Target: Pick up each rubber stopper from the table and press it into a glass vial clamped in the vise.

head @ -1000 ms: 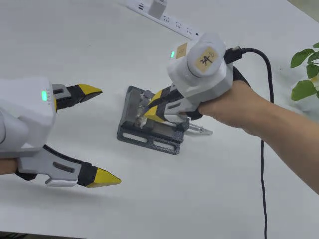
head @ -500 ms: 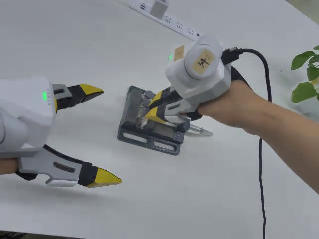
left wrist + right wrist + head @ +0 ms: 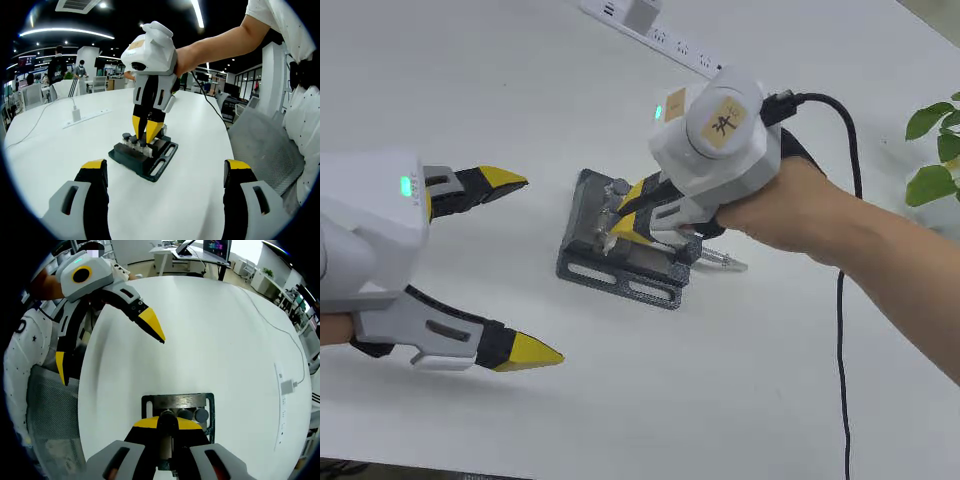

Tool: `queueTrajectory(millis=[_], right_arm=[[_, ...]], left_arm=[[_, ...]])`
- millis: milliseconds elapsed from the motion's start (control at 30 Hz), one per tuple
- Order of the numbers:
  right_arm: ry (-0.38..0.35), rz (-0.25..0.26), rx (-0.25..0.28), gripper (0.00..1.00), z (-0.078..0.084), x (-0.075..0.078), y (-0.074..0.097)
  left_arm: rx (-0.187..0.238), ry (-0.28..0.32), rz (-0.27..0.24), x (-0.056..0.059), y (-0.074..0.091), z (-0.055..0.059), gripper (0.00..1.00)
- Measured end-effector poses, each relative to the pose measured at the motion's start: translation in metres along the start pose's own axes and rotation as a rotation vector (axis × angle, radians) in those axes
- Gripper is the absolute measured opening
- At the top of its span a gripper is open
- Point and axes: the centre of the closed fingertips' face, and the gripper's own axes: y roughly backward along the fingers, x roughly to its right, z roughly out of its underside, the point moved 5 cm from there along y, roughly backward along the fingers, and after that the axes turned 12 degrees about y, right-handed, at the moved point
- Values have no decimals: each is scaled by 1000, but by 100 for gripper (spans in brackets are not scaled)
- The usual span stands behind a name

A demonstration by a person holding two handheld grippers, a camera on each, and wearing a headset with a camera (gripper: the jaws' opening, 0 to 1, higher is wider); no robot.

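At the middle of the white desk [image 3: 740,400], a dark vise [image 3: 620,285] is lying flat and clamping a short row of glass vials [image 3: 134,142]. We are holding the right tongs [image 3: 616,222] pointing down onto one end of that row. Their yellow tips are clenching a dark rubber stopper [image 3: 167,417], which is sitting at the mouth of the end vial. The vials just beside it are wearing dark stoppers too. To the left of the vise and well apart from it, we are hovering the left tongs [image 3: 520,265] over bare desk, released, with the jaws spread wide and aiming toward the vise. A black cable [image 3: 847,300] is trailing from the right tongs toward the near edge. A white power strip [image 3: 655,35] is lying at the far side, and a leafy plant [image 3: 932,140] is showing at the right.
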Motion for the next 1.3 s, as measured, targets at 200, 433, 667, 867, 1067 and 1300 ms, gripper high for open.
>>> queueTrajectory(millis=[200,433,667,867,1067,1300], right_arm=[[58,-2,-19,5,-1,1,-1],[58,-5,-27,5,-1,2,-3],[-22,-6,-35,4,-2,3,-4],[-76,7,-31,3,-1,2,-4],[-131,37,-26,3,-1,-1,-4],[-131,41,-29,6,-2,-2,-3]], left_arm=[[2,2,2,0,0,1,96],[6,4,3,0,0,1,95],[10,11,4,0,-1,1,94],[16,14,5,-1,-2,-1,94],[20,18,4,-2,-2,-1,94],[17,19,8,0,-2,-1,93]])
